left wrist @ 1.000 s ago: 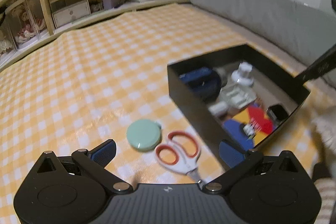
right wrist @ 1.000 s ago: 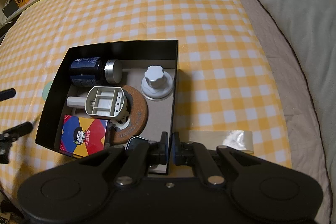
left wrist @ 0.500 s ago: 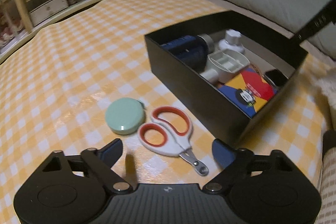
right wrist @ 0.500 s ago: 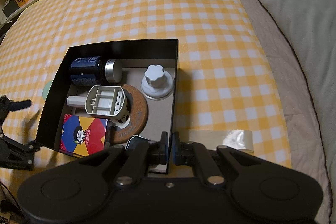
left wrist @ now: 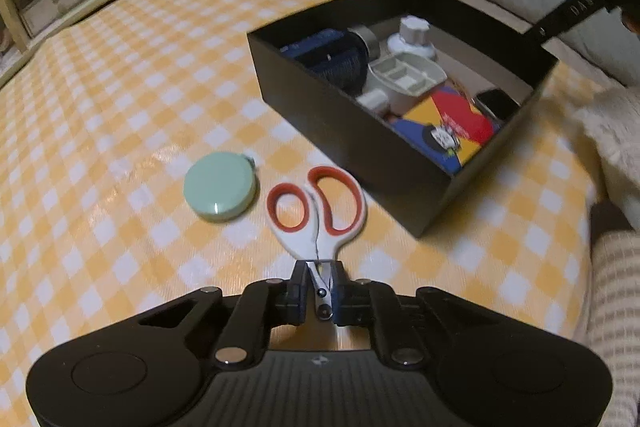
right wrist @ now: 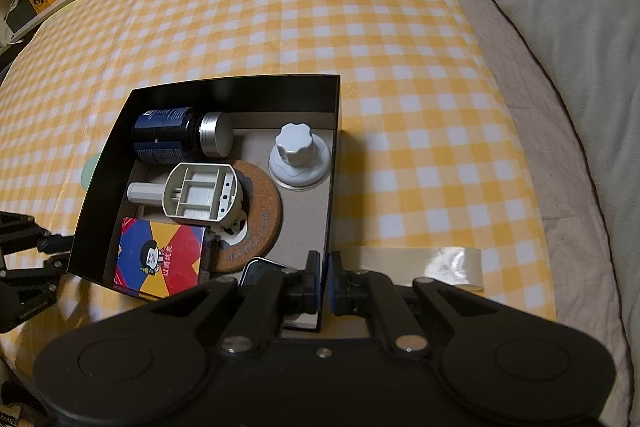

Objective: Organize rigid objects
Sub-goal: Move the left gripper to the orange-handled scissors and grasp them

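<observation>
Two grippers were at work over a yellow-checked cloth (right wrist: 320, 7). Our left gripper (left wrist: 319, 277) had just been closing, and its jaws were now pinched on the blades of the scissors (left wrist: 316, 211), near the pivot; the red-and-white handles pointed away from us and lay on the cloth, close to the near wall of the box (left wrist: 348, 131). Whether the blades had lifted off the cloth we could not tell, since that view was a little blurred. Just left of the handles lay a round mint-green disc (left wrist: 219, 186), close beside them but apparently not touching.

Our right gripper (right wrist: 323, 279) was clamped narrowly on the right wall of the box, at its near corner, one finger inside and one outside.

Inside the box lay several things. At the far left a dark blue bottle (right wrist: 164, 139) with a silver cap lay on its side. Right of it stood a white knob (right wrist: 298, 155) on a round base. A grey moulded part (right wrist: 200, 195) rested partly over a cork-coloured wheel (right wrist: 256, 223). At the near left sat a colourful card pack (right wrist: 160, 257), and a dark phone-like slab (right wrist: 260, 271) showed at the near edge, partly hidden by our gripper.

Right of the box, a strip of tape (right wrist: 436, 263) lay on the cloth's near edge. A grey pillow (right wrist: 560, 27) ran along the far right.
</observation>
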### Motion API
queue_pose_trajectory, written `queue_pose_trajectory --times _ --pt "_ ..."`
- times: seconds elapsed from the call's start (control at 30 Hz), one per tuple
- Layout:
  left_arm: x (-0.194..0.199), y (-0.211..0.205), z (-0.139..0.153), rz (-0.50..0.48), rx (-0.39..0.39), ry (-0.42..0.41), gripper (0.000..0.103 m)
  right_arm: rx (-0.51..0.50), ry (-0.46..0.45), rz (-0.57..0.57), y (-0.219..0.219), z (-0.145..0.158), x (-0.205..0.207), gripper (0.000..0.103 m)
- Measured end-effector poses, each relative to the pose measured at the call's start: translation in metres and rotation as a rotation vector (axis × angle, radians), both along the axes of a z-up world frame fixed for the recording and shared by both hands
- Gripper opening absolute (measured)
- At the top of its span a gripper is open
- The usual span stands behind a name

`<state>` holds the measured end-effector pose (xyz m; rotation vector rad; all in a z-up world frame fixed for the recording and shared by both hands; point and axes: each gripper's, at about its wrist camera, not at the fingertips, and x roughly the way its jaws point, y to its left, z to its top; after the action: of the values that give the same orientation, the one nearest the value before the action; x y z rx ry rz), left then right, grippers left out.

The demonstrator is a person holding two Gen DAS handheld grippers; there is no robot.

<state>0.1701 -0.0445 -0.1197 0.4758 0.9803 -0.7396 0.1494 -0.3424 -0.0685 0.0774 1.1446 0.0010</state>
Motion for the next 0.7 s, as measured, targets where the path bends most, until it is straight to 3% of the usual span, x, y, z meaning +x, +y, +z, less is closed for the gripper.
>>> queue_pose_trajectory --times 0.23,0.47,0.6,0.7 --pt "-0.005 0.015 0.008 -0.097 0.049 0.121 0.012 0.000 0.000 0.000 0.000 0.000 0.000 0.004" --pt "-0.004 0.006 0.031 -0.012 -0.088 0.032 0.015 -0.001 0.001 0.001 0.001 0.000 0.000 0.004" --pt "-0.001 -0.006 0.020 0.056 -0.092 0.047 0.015 -0.001 0.001 0.000 0.001 0.000 0.000 0.004" --pt "0.002 -0.015 0.009 0.080 -0.051 0.066 0.015 -0.001 0.001 0.001 0.000 0.001 0.000 0.004"
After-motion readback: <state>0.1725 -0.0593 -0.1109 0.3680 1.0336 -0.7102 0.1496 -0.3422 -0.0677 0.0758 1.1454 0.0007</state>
